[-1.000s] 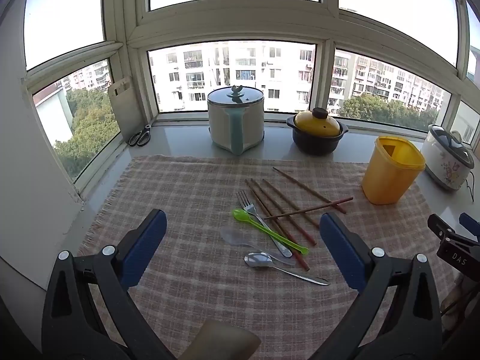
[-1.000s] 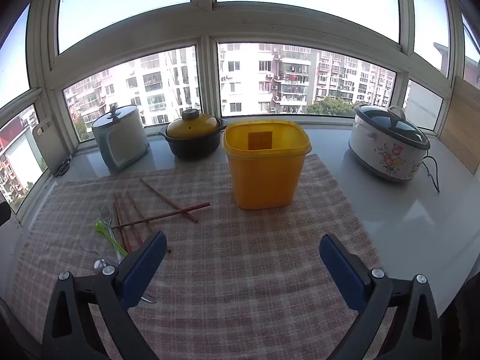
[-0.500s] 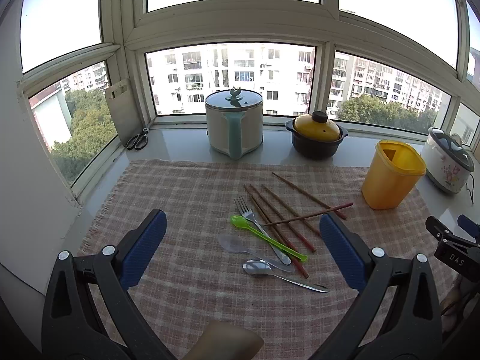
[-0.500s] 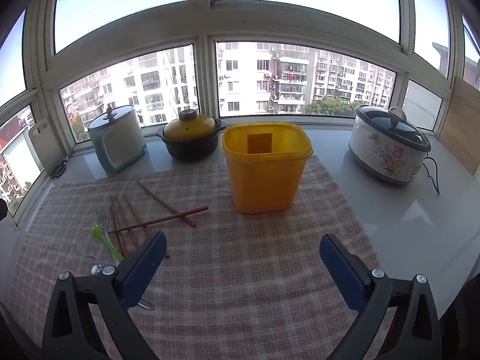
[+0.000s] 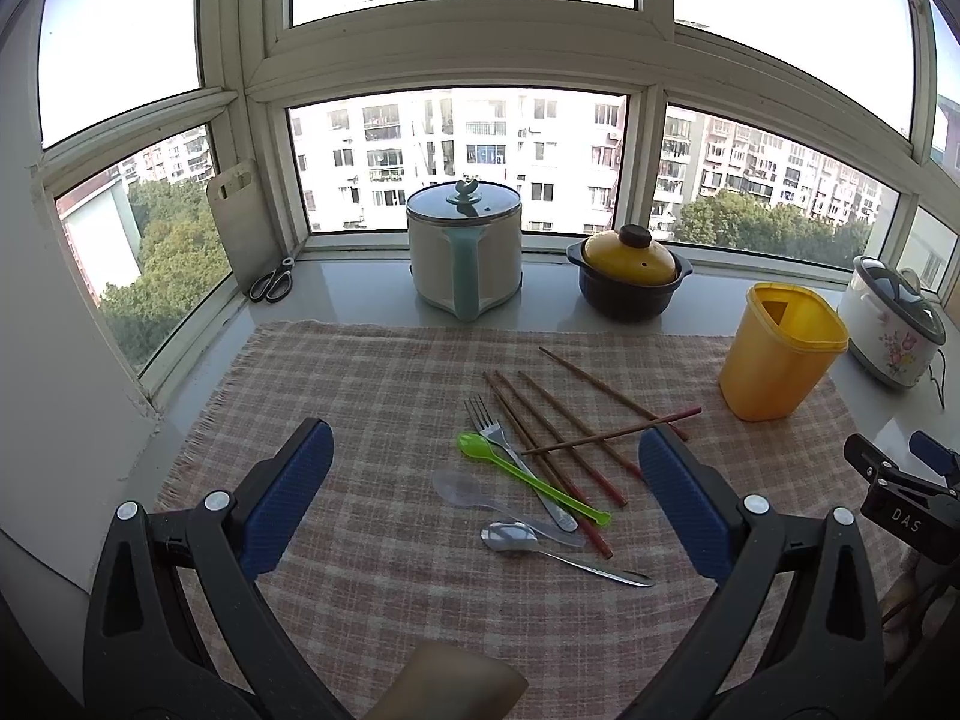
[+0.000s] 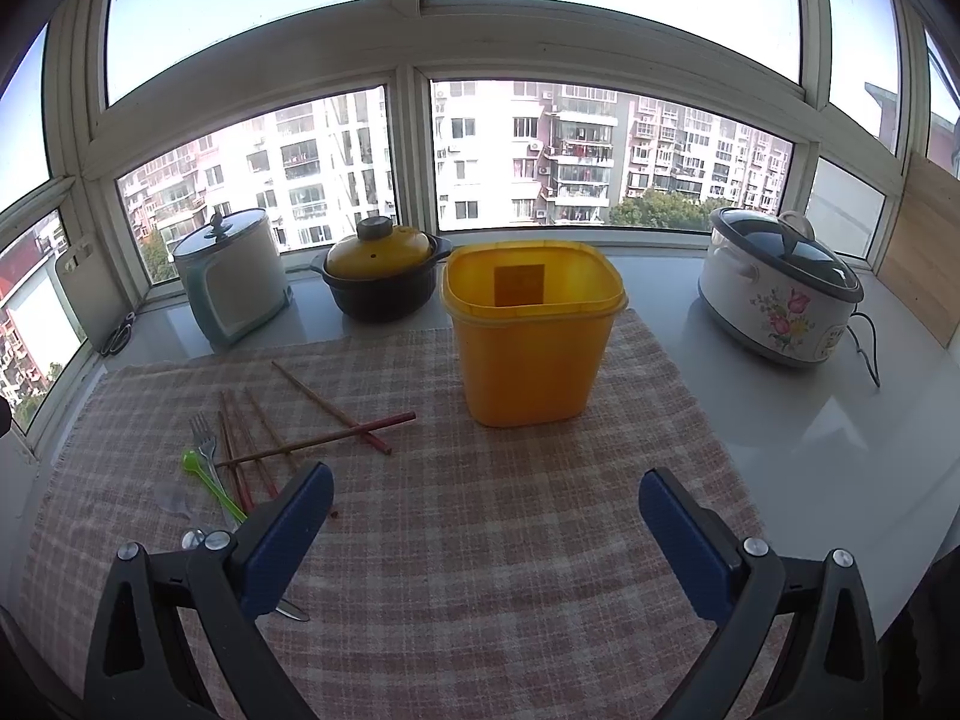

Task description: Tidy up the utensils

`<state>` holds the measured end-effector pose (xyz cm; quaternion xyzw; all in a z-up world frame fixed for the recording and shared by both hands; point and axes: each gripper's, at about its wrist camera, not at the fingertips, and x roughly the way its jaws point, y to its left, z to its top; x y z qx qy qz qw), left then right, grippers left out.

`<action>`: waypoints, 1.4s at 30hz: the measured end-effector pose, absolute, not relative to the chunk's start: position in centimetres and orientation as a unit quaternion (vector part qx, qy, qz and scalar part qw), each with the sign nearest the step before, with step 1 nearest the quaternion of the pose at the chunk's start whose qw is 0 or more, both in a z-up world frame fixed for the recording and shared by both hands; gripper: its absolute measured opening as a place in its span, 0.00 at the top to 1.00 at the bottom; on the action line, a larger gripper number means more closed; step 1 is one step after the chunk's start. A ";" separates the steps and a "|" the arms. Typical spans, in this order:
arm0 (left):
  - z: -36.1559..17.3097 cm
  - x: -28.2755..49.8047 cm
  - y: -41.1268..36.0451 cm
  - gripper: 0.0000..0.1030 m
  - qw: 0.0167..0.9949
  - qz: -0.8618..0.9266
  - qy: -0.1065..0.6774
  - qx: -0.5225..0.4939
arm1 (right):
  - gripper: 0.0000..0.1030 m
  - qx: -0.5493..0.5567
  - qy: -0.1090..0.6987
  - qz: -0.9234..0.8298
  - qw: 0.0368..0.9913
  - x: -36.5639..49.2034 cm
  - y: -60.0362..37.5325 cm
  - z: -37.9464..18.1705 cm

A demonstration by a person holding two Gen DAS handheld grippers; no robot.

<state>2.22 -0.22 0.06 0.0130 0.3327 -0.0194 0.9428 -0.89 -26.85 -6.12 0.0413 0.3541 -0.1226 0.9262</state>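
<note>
1. On the checked cloth (image 5: 372, 396) covering the desk, all utensils lie loose in one pile at about 12 o'clock from the left tongs (image 5: 486, 498); none has been sorted, so the task appears to be at its start.
2. Pile contents, left wrist view: wooden chopsticks (image 5: 561, 426) fanned out, one of them crossing the others; a metal fork (image 5: 510, 450); a green plastic spoon (image 5: 528, 477) lying over the fork; a clear plastic spoon (image 5: 474, 495); a metal spoon (image 5: 558, 546) nearest the camera.
3. Left tongs: jaws wide apart, holding nothing, above the cloth short of the pile.
4. Right tongs (image 6: 486, 528): jaws wide apart, holding nothing; the pile sits at about 10 o'clock from them.
5. Yellow container (image 6: 531, 330): upright and open, seemingly with nothing inside, at 12 o'clock from the right tongs and well apart from the pile. It is judged the likely destination for the utensils.
6. Remaining work, as judged: every piece has yet to be lifted and placed.
7. Obstacles: overlapping pieces may shift when one is drawn out; the thin, flat items lie close against the cloth.
8. Surroundings along the window ledge: a lidded white pot (image 5: 462, 258), a yellow-lidded casserole (image 5: 627, 270), a floral cooker (image 6: 777, 294), scissors (image 5: 273, 281). None blocks the path from pile to container.
</note>
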 end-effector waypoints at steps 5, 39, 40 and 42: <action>0.1 2.2 -0.1 0.00 0.943 -0.020 0.333 0.012 | 0.00 0.041 0.355 -0.122 0.926 -0.9 -26.9 -6.1; -0.2 0.8 -0.4 0.00 0.942 -0.024 0.335 0.010 | 0.00 0.045 0.365 -0.136 0.920 -2.1 -27.1 -5.5; -0.2 0.7 -0.5 0.00 0.942 -0.024 0.335 0.009 | 0.00 0.045 0.365 -0.137 0.920 -2.1 -27.1 -5.6; -0.3 0.8 -0.3 0.00 0.941 -0.023 0.336 0.010 | 0.00 0.044 0.365 -0.137 0.920 -2.1 -27.1 -5.6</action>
